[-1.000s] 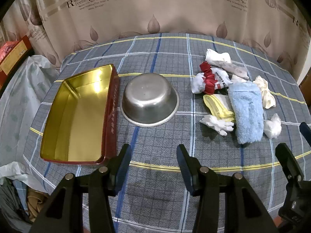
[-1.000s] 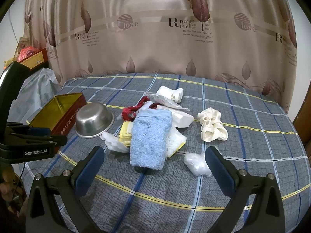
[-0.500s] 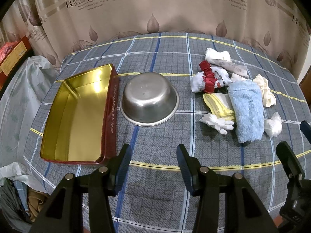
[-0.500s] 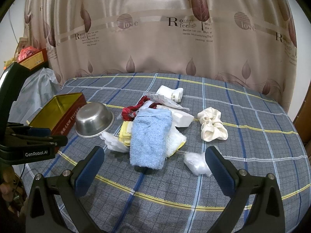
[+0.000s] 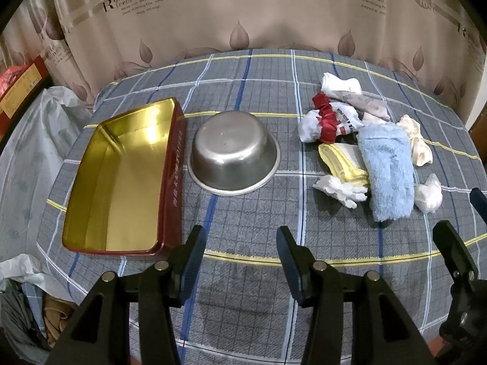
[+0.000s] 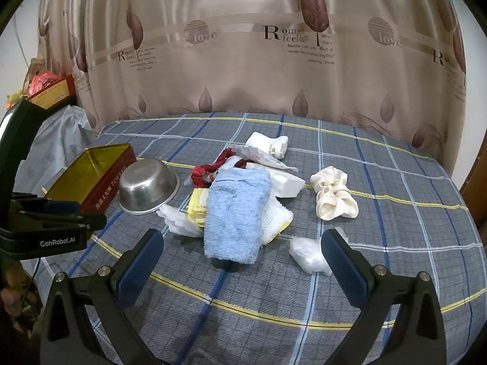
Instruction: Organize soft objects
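Observation:
A pile of soft things lies on the plaid table: a folded blue towel (image 6: 237,213) (image 5: 386,167), a yellow cloth (image 5: 342,159), a red scrunchie (image 5: 327,118), white socks (image 5: 341,86), a cream scrunchie (image 6: 333,196) and a crumpled white plastic piece (image 6: 307,254). An open gold-lined red tin (image 5: 118,182) and a steel bowl (image 5: 234,152) sit to the left of the pile. My left gripper (image 5: 239,255) is open and empty, near the front edge below the bowl. My right gripper (image 6: 242,261) is open and empty, just in front of the towel.
A patterned curtain (image 6: 258,60) hangs behind the table. A plastic-covered object (image 5: 33,140) and a red box (image 5: 18,82) stand off the table's left side. Clothes lie on the floor at the lower left (image 5: 24,313).

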Available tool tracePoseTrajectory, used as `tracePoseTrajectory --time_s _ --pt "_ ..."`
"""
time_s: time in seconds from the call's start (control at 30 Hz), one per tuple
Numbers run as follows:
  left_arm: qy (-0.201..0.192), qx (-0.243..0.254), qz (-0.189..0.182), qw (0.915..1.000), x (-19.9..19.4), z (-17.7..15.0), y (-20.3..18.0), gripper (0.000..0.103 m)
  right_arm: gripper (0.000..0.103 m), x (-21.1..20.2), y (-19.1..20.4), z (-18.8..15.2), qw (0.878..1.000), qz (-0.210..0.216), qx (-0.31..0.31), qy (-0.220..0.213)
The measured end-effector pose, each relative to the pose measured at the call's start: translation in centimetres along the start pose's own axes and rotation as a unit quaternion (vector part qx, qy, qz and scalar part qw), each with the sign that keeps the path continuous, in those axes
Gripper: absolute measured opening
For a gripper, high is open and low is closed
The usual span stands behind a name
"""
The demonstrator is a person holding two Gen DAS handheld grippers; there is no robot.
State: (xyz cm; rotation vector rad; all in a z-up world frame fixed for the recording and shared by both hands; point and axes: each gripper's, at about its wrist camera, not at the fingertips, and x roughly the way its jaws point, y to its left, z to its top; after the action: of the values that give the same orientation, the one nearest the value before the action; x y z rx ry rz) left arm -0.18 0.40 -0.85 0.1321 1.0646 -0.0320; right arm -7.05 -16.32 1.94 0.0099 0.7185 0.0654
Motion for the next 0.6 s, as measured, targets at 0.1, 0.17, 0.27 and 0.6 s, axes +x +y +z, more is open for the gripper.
tracePoseTrajectory --time_s 0.1,0.17,0.27,0.6 --pt "0.001 0.0 0.001 1.0 0.1 0.0 0.0 0.049 0.103 0.1 -0.1 0.0 1.0 -0.002 0.002 0.001" --pt "0.002 0.001 -0.001 1.0 0.3 0.0 0.1 0.049 0.103 0.2 -0.3 0.0 1.0 -0.002 0.005 0.004" --pt "0.005 0.004 -0.001 1.0 0.5 0.0 0.1 0.049 0.103 0.2 -0.8 0.1 1.0 -0.007 0.009 0.006" --pt "0.006 0.019 -0.013 0.9997 1.5 0.1 -0.2 0.049 0.099 1.2 -3.4 -0.1 0.998 -0.055 0.02 0.02"
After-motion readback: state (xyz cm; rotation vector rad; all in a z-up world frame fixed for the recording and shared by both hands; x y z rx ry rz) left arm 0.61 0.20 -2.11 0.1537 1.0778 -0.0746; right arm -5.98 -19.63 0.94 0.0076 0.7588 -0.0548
